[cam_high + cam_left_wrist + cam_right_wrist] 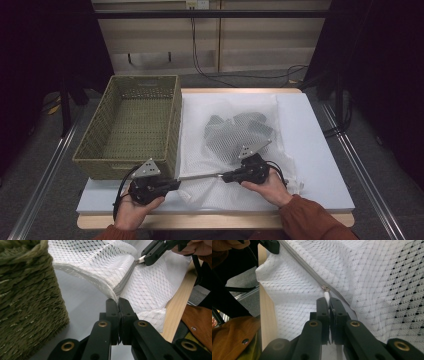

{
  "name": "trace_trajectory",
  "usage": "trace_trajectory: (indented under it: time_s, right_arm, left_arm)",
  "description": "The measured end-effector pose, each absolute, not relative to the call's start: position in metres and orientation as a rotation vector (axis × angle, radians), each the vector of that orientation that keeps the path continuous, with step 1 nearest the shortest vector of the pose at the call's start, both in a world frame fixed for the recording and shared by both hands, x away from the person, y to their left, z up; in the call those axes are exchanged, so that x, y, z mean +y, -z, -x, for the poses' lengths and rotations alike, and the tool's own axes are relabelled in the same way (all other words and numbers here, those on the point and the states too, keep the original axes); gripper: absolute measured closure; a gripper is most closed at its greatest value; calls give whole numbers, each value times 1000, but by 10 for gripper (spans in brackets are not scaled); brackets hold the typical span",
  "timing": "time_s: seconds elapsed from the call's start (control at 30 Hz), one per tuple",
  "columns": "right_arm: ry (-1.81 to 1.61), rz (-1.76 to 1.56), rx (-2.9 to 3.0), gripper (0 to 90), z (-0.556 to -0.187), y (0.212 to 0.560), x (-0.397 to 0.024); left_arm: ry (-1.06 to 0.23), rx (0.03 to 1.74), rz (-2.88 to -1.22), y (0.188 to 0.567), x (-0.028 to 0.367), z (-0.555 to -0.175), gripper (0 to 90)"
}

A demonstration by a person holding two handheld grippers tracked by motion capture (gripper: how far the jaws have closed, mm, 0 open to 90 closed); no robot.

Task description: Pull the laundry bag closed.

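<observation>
- White mesh laundry bag [235, 145] lies mid-table with dark clothing [240, 126] inside, the woven green basket [135, 125] just beside it at 9 o'clock.
- Left gripper [118, 302] — jaws pressed together on the bag's zipper-end edge, at the bag's 7 o'clock corner.
- Right gripper [327, 300] pinches the white zipper pull [326, 293] — zipper line [200, 175] taut between both grippers.

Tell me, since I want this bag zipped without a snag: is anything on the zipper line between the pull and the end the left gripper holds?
Nothing visible. The zipper runs bare and taut from the pull, clamped in the right gripper, to the mesh bag corner pinched by the left gripper.
</observation>
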State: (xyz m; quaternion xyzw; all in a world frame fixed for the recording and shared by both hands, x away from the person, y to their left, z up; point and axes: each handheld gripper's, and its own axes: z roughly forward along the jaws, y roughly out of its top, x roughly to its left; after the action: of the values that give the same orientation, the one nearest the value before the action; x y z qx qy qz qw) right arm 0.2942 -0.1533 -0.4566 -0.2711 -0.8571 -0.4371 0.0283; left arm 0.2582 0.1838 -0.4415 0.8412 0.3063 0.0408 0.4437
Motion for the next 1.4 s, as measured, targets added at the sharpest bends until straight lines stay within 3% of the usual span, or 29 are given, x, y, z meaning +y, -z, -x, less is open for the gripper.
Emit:
trace_trajectory:
  time_s: [1.4]
  right_arm:
    - [1347, 937, -2605, 872, -294, 460, -183]
  left_arm:
    - [-95, 764, -2094, 443, 187, -258, 882]
